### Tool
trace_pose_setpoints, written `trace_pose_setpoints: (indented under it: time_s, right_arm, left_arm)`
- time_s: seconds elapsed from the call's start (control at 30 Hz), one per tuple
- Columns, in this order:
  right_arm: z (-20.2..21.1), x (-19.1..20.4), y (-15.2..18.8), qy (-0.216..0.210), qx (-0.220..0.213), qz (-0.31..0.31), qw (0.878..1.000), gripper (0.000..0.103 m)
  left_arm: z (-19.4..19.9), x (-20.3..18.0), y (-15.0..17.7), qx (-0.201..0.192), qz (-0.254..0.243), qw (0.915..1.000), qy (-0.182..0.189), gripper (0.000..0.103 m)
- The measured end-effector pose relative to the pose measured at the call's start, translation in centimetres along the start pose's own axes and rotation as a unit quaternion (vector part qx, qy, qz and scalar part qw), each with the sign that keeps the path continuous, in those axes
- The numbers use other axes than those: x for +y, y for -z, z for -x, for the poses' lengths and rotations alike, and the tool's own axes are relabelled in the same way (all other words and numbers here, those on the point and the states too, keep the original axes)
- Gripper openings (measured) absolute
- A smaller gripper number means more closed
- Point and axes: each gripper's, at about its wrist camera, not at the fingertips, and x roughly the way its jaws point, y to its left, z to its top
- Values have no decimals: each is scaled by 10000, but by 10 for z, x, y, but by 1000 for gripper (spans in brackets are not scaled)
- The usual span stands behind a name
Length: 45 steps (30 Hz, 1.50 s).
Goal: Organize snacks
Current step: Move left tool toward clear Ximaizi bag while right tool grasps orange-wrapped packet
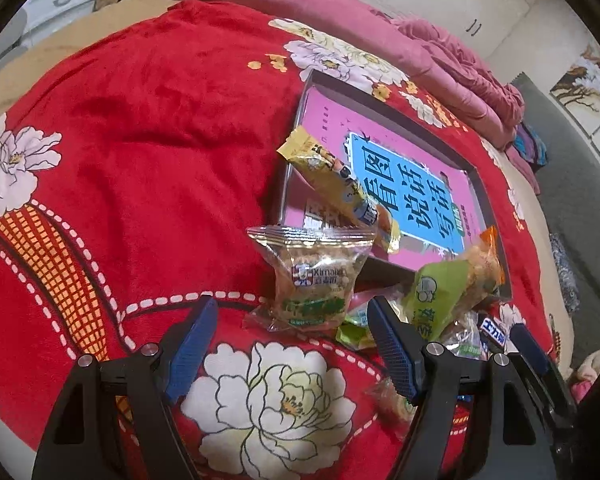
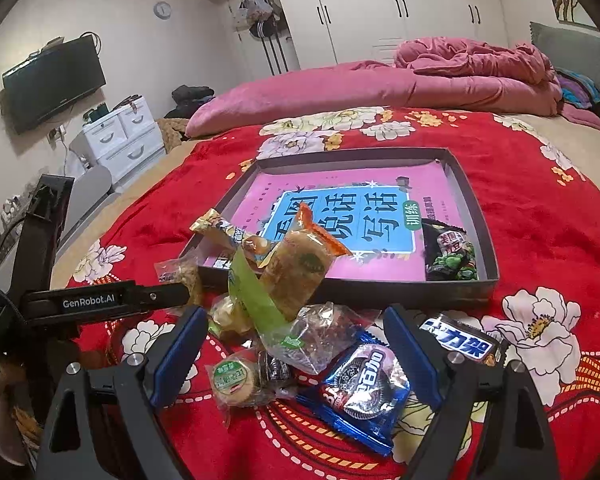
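**Both grippers poised over the snack pile, nothing held**

Right now the left gripper (image 1: 292, 344) tilts steeply down toward the red floral blanket (image 1: 140, 128) that covers the bed, its blue fingers (image 1: 194, 344) spread wide with only blanket and a printed flower between them. Just beyond its fingertips a clear packet of crackers (image 1: 312, 280) stands upright on the blanket, touching neither finger. The right-hand finger of this gripper partly hides a green packet (image 1: 436, 296) that leans toward the near edge of the shallow grey box (image 1: 300, 120).

The right gripper (image 2: 296, 340) points down at a shallower angle, and its fingers (image 2: 178, 356) are likewise well apart and clamped on nothing. Between them lies the heap of snacks: a blue cookie packet (image 2: 364, 388) lying flat, a round green-labelled biscuit (image 2: 236, 380) beside it, and a clear bag (image 2: 320, 336) behind. A dark chocolate bar (image 2: 464, 340) lies just outside its right finger. In the right wrist view the left gripper's black body enters from the left edge, level with the pile.

The box sits mid-bed beyond the heap, lined with a pink and blue book cover (image 2: 340, 216). One dark green-pea packet (image 2: 452, 256) is inside at its near right corner. A yellow stick packet (image 2: 220, 228) rests across the box's near left corner, and an orange-edged pastry packet (image 2: 300, 264) props against the near wall.
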Motion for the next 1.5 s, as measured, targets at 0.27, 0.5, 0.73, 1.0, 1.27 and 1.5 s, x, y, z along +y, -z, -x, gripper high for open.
trace_pose_setpoints:
  time_s: [0.27, 0.5, 0.73, 1.0, 1.27, 1.5]
  right_arm:
    - [-10, -13, -8, -3, -61, -417, 9991, 90]
    - [-24, -22, -15, -170, -91, -947, 9953, 89]
    - [-43, -22, -23, -207, -65, -1046, 9943, 85]
    - [-59, -13, -26, -318, 49, -926, 9952, 60]
    - [-70, -2, -27, -328, 193, -531, 9979, 39]
    - [-54, 5, -31, -363, -87, -186, 9991, 35]
  left_arm:
    - [-8, -3, -3, 56, 20, 10000, 52, 78]
    - [-11, -2, -5, 51, 85, 9999, 53, 78]
    - [-14, -2, -7, 72, 84, 9999, 43, 78]
    - [-19, -5, -7, 123, 35, 9999, 17, 78]
    - [-21, -6, -7, 144, 32, 9999, -11, 78]
    - [-24, -8, -7, 138, 19, 9999, -79, 78]
